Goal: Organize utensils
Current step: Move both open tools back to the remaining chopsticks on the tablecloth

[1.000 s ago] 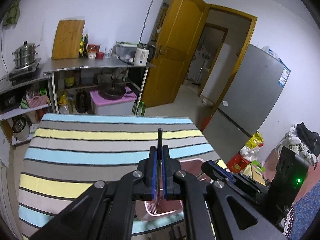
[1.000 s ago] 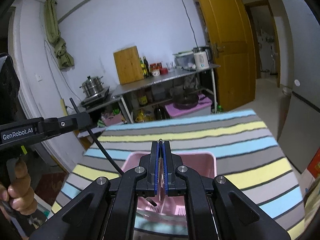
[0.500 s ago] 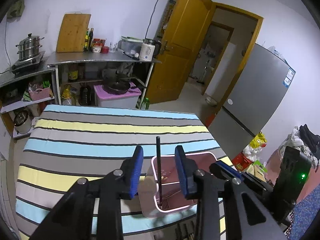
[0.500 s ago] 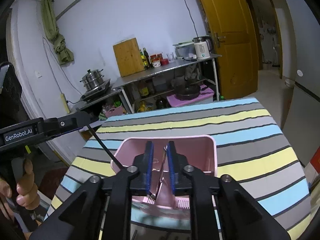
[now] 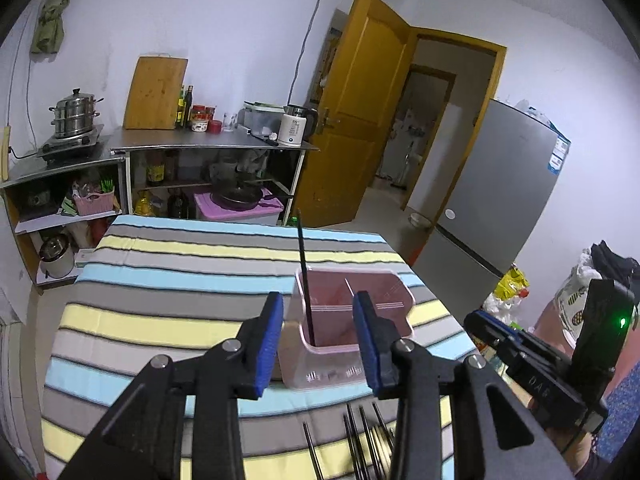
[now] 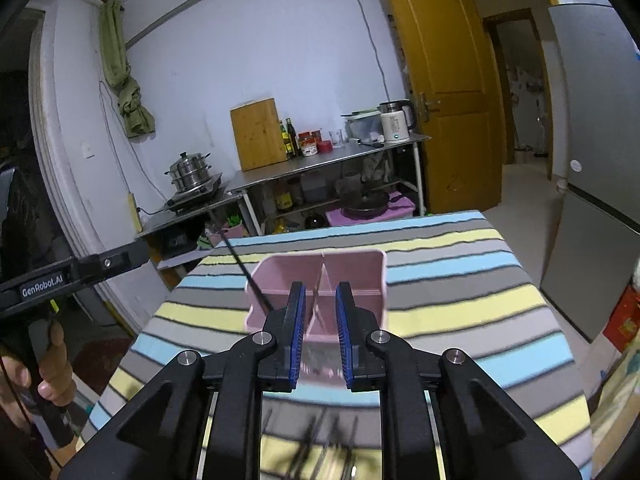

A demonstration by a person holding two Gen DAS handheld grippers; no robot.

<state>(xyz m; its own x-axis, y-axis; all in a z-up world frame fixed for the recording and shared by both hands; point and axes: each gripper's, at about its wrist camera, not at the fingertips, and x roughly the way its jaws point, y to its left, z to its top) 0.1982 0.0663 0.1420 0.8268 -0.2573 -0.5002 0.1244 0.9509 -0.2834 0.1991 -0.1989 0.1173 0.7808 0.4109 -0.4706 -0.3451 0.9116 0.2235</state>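
A pink two-compartment holder [image 5: 352, 320] [image 6: 320, 276] stands on the striped table. A black chopstick [image 5: 306, 276] [image 6: 248, 272] leans upright in its left compartment. A thin silver utensil [image 5: 350, 286] [image 6: 322, 280] stands by the middle divider. My left gripper [image 5: 318, 332] is open and empty, just in front of the holder. My right gripper [image 6: 319, 332] is open and empty, also in front of the holder. Several dark chopsticks [image 5: 360, 440] [image 6: 320, 440] lie on the cloth below the grippers.
The striped tablecloth [image 5: 160, 280] covers the table. The right gripper's body [image 5: 560, 368] is at the table's right edge, the left gripper's body [image 6: 72, 272] at its left edge. A steel shelf [image 5: 200, 148], yellow door [image 5: 360, 120] and fridge [image 5: 500, 200] stand behind.
Both grippers opened and let go of their utensils into the pink holder. Both have pulled back and up from the holder.
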